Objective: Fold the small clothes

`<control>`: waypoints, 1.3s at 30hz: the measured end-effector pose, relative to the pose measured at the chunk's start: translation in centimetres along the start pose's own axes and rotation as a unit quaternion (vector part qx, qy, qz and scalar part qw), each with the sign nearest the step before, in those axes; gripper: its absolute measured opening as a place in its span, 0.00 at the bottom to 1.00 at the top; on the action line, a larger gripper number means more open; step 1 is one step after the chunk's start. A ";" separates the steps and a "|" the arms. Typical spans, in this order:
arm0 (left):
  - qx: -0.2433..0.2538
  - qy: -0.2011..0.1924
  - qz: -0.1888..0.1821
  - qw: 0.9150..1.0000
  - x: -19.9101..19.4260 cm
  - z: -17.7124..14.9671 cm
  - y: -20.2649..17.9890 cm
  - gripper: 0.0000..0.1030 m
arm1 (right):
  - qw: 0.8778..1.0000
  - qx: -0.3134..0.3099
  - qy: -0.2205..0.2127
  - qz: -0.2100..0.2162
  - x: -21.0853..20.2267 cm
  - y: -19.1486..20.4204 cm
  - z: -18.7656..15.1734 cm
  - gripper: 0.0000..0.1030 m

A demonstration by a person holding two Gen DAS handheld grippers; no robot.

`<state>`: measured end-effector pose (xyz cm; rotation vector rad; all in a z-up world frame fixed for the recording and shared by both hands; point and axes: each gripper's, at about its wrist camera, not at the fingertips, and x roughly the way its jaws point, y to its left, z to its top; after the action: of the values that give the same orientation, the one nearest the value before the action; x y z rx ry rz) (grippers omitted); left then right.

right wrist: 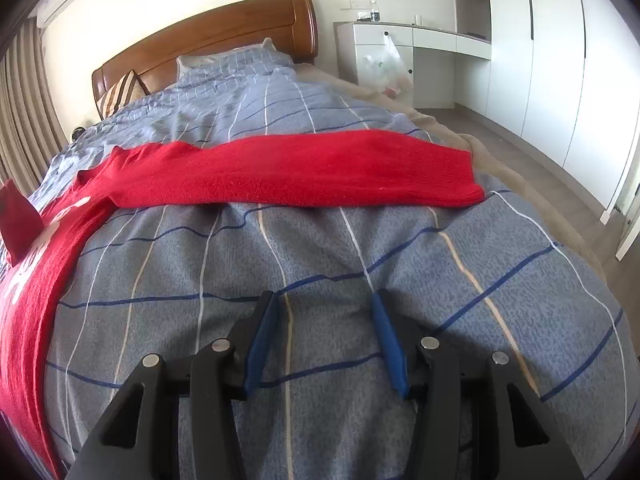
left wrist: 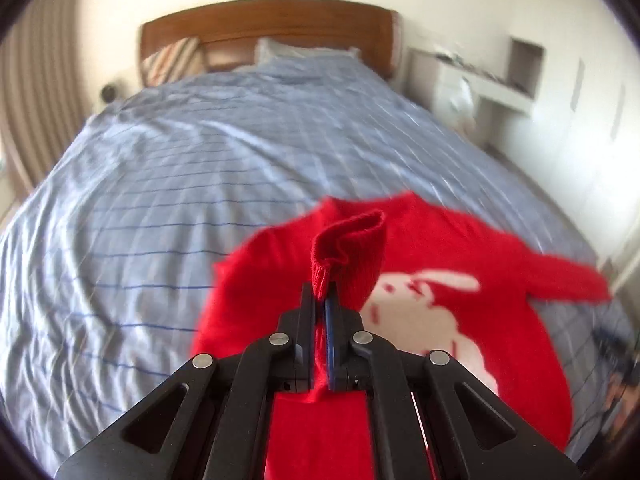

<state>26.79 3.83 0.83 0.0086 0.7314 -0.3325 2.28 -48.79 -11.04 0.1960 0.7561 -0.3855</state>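
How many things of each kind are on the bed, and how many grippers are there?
Sweater: 1, red, its cuff pinched in the left hand-held gripper
Pillows: 2, one striped, one blue
Duvet: 1
Hand-held grippers: 2, the right one open and holding nothing
Total: 6

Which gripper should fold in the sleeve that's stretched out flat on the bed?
Right. The right gripper is open and empty above the duvet, with the outstretched sleeve lying flat just ahead of it. The left gripper is shut on the other sleeve's cuff, so it's probably busy.
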 end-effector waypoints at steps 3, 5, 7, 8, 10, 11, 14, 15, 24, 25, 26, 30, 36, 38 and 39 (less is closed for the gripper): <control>-0.099 -0.017 0.087 0.991 -2.0 0.3 8.9 0.02 | 1.000 -0.001 -0.004 -0.004 0.1 0.1 -0.1 0.48; -0.149 -0.011 0.152 0.977 -2.5 -0.9 14.1 0.02 | 1.000 -0.004 -0.006 -0.008 0.1 0.2 -0.1 0.48; -0.187 0.000 0.217 0.958 -2.8 -2.7 18.5 0.02 | 1.000 -0.004 -0.006 -0.009 0.2 0.3 -0.1 0.48; -0.201 0.006 0.247 0.948 -3.0 -3.8 20.4 0.02 | 1.000 -0.004 -0.006 -0.009 0.2 0.3 -0.1 0.48; -0.228 0.022 0.294 0.928 -2.7 -6.0 23.2 0.02 | 1.000 -0.005 -0.005 -0.010 0.2 0.3 -0.1 0.48; -0.247 0.031 0.307 0.919 -2.7 -7.2 24.5 0.02 | 1.000 -0.006 -0.004 -0.011 0.2 0.3 -0.1 0.48; -0.293 0.051 0.320 0.899 -2.0 -10.4 27.1 0.02 | 1.000 -0.010 -0.003 -0.016 0.2 0.5 -0.1 0.48; -0.299 0.055 0.319 0.898 -1.9 -11.2 27.5 0.02 | 1.000 -0.012 -0.003 -0.018 0.3 0.6 -0.1 0.48; -0.322 0.069 0.305 0.894 0.0 -14.3 28.9 0.01 | 0.999 -0.023 0.000 -0.034 0.4 1.0 -0.2 0.48; -0.318 0.068 0.306 0.895 0.0 -14.4 28.8 0.01 | 0.999 -0.024 0.000 -0.036 0.4 1.1 -0.3 0.48; -0.315 0.066 0.305 0.896 0.1 -14.5 28.7 0.01 | 0.999 -0.025 0.000 -0.038 0.4 1.1 -0.3 0.48; -0.304 0.058 0.290 0.906 -0.4 -14.8 28.7 0.07 | 0.999 -0.026 -0.004 -0.041 0.3 1.2 -0.4 0.48; -0.240 0.004 0.252 0.937 -5.1 -15.7 23.9 0.72 | 0.998 -0.030 -0.015 -0.047 0.2 1.4 -0.7 0.49; -0.200 -0.008 0.216 0.956 -6.1 -16.3 20.8 0.79 | 0.998 -0.030 -0.021 -0.049 0.2 1.5 -0.8 0.50; -0.184 -0.002 0.191 0.964 -6.1 -16.6 19.4 0.79 | 0.998 -0.031 -0.025 -0.050 0.2 1.5 -0.9 0.50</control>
<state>17.54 26.06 -9.60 -0.2008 0.7618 0.1748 2.47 -47.20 -11.75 0.0905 0.7298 -0.4604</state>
